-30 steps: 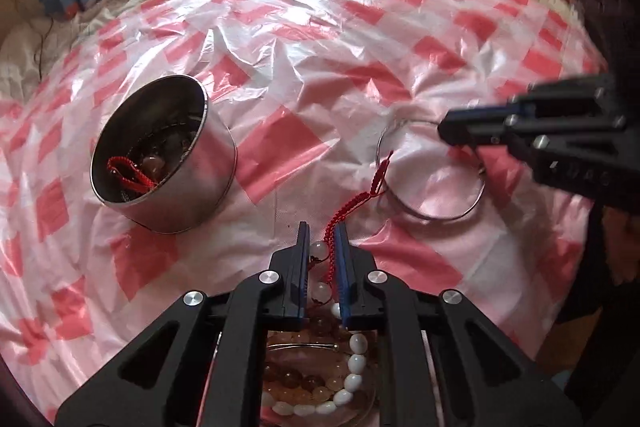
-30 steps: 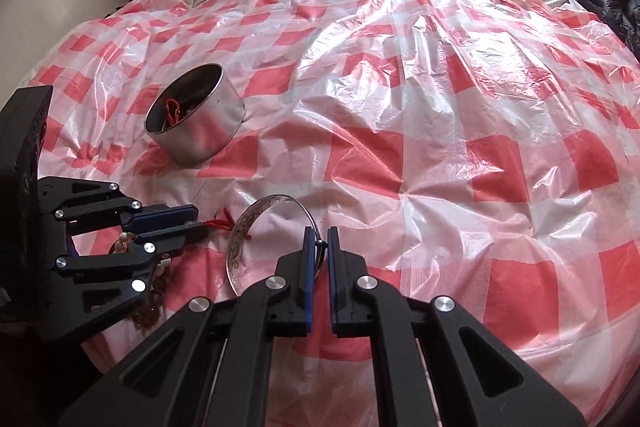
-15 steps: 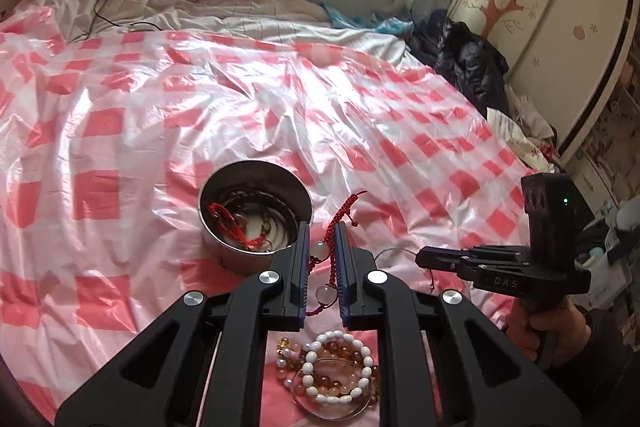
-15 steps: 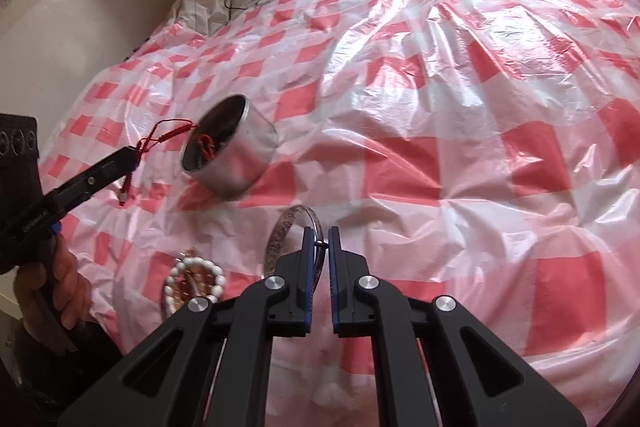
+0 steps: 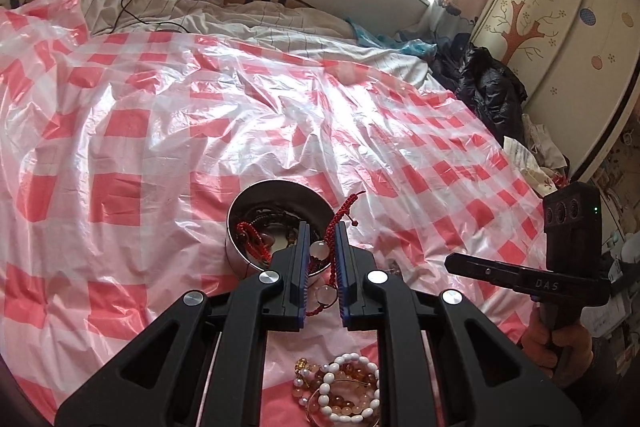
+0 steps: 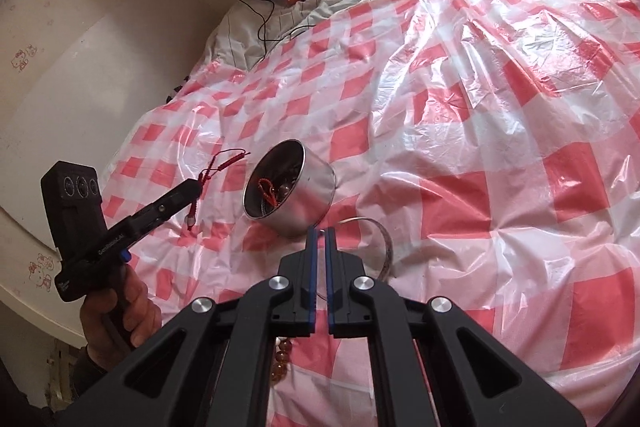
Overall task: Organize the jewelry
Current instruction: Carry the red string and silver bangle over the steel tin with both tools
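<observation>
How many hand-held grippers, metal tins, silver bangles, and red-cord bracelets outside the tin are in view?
Hand-held grippers: 2, the left hand-held gripper and the right hand-held gripper
Metal tin: 1
Silver bangle: 1
Red-cord bracelet outside the tin: 1
Total: 5

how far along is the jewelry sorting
Partly done. The metal tin already holds a red cord and dark beads. The left gripper holds a red-cord bead bracelet beside the tin; the right gripper pinches the silver bangle. The beaded bracelets remain on the sheet.
</observation>
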A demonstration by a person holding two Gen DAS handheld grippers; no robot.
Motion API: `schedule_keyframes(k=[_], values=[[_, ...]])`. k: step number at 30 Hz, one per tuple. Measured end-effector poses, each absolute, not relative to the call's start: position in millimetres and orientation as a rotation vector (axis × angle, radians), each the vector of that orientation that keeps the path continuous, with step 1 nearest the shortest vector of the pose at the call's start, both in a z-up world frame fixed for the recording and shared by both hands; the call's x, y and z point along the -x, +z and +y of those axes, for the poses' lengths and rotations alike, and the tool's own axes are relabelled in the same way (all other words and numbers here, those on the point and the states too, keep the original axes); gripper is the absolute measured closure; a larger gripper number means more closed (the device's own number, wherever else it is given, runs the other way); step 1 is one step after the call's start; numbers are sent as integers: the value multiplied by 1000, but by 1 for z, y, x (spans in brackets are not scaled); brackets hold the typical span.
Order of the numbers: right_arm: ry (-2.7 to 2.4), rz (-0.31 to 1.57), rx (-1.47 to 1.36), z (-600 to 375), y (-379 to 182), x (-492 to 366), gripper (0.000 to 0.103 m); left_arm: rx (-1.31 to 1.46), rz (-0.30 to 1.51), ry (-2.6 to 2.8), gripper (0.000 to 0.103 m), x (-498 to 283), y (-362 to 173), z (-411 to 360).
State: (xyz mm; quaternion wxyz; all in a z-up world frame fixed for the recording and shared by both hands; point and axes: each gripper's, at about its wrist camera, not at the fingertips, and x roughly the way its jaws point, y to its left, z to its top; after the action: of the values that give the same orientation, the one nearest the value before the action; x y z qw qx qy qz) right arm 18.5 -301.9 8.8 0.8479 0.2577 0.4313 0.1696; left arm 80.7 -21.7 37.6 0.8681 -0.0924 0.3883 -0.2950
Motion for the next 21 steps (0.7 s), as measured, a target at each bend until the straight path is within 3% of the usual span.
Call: schedule_keyframes(k=[2,5,6,12,15,16,21], values=[[368,970,-535,-299,-2,-24,97,188,817,-616,92,-81,36,-24],[340,996,-417,-281,-9,-24,44,184,819,-616,92,-82,34,-26],[312,979,-333,-270,-9,-23,44,187,821,-615,92,-82,33,-26],[186,1000,-260,-261,-38,-40,46,184,820,-615,92,-82,31,-28],[147,1019,-201,-256,-48,-48,77,191,816,-610,92,-84,31,-26],[133,1014,-158,-252,-47,-48,92,195,816,-606,92,-85,30,-25],[173,983,-246,-263,-39,-47,98,217,814,-589,92,-93,28,-22]])
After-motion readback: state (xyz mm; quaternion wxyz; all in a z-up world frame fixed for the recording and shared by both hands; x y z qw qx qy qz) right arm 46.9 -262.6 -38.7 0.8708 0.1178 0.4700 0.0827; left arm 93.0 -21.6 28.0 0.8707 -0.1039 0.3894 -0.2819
